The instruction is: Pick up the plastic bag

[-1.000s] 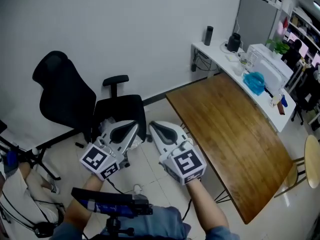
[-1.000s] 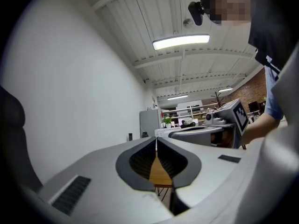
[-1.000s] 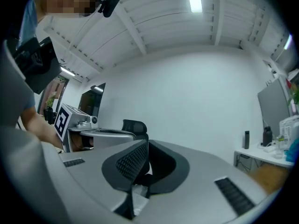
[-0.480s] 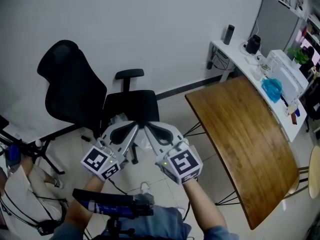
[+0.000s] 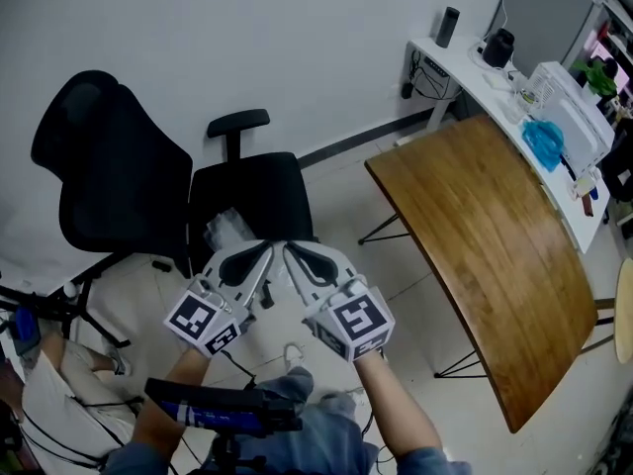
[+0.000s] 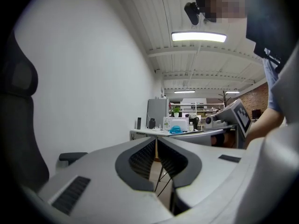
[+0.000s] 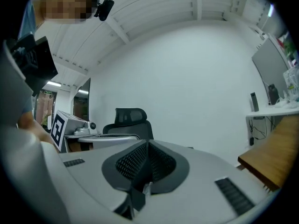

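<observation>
The person holds both tools side by side above the black office chair (image 5: pixel 247 191). The left gripper (image 5: pixel 264 251) has its jaws pressed together with nothing between them. The right gripper (image 5: pixel 291 250) is the same, closed and empty. The crumpled clear plastic bag (image 5: pixel 226 230) lies on the seat of the chair, just beyond the left gripper and partly hidden behind it, and neither tool touches it. I think the step in hand is the approach. To do it well, one gripper should first spread its jaws wide, then come down on a raised fold of the bag and not on a flat part, because thin film slips easily. The brown wooden table (image 5: pixel 475 255) stands well apart at the right and is not in the way
</observation>
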Demonstrator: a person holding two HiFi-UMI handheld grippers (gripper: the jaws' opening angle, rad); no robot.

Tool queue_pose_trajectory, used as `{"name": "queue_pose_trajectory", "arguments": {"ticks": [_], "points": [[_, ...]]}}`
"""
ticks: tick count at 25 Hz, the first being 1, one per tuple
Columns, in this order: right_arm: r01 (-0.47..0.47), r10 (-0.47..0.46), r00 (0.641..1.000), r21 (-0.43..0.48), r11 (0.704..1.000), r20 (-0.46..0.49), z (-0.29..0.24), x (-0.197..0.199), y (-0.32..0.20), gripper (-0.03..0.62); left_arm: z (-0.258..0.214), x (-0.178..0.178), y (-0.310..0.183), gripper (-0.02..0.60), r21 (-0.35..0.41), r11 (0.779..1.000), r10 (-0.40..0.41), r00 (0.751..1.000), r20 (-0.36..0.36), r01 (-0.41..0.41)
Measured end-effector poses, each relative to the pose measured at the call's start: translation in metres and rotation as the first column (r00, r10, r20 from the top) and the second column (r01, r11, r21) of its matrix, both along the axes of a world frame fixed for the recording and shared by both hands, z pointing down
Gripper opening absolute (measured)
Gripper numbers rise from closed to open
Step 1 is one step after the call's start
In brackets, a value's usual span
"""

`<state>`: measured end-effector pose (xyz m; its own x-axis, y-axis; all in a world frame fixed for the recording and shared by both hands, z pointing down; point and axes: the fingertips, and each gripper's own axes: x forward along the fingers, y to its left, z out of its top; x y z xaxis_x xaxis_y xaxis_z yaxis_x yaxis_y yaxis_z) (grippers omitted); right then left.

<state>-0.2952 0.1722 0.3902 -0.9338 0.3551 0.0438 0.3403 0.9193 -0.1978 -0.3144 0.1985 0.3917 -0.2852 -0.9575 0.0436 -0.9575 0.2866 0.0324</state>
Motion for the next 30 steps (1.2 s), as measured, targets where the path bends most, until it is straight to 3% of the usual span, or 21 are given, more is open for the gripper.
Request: {"name": "queue_pose_trajectory", "arguments": {"ticks": [6,10,13,17,19,21,25,30], "points": [[-0.068,0.065,0.998,-0.115,0.991,-0.024,0.05,-0.013,-0.017,0.025,0.036,-0.025,-0.001,0.018,-0.011,1.0,-0.018,0.999,-0.049,0.017],[-0.093,0.083,0.995,-0.176,0.98,-0.063,0.09,-0.015,-0.02,0.028,0.069,-0.023,-0.006,0.018,-0.041,0.999,0.005,0.996,-0.089,-0.008],[-0.09,0.065,0.991,-0.229,0.969,-0.116,0.122,-0.012,-0.015,0.11,0.092,-0.017,-0.009,0.018,-0.073,0.997,0.023,0.992,-0.123,-0.032],[-0.132,0.083,0.979,-0.267,0.955,-0.188,0.165,-0.007,-0.016,0.11,0.118,-0.013,-0.01,0.018,-0.105,0.993,0.036,0.987,-0.155,-0.053],[-0.161,0.094,0.969,-0.298,0.941,-0.227,0.188,-0.004,-0.019,0.111,0.13,-0.014,-0.011,0.018,-0.122,0.991,0.04,0.985,-0.169,-0.061],[-0.193,0.095,0.956,-0.349,0.917,-0.277,0.212,0.0,-0.02,0.153,0.14,-0.013,-0.01,0.018,-0.139,0.988,0.043,0.982,-0.186,-0.07],[-0.264,0.099,0.923,-0.426,0.865,-0.372,0.258,0.015,-0.017,0.153,0.158,-0.007,-0.01,0.018,-0.168,0.981,0.054,0.975,-0.217,-0.092],[-0.317,0.09,0.892,-0.47,0.824,-0.444,0.296,0.024,-0.014,0.155,0.179,-0.008,-0.013,0.018,-0.208,0.974,0.047,0.976,-0.214,-0.093]]}}
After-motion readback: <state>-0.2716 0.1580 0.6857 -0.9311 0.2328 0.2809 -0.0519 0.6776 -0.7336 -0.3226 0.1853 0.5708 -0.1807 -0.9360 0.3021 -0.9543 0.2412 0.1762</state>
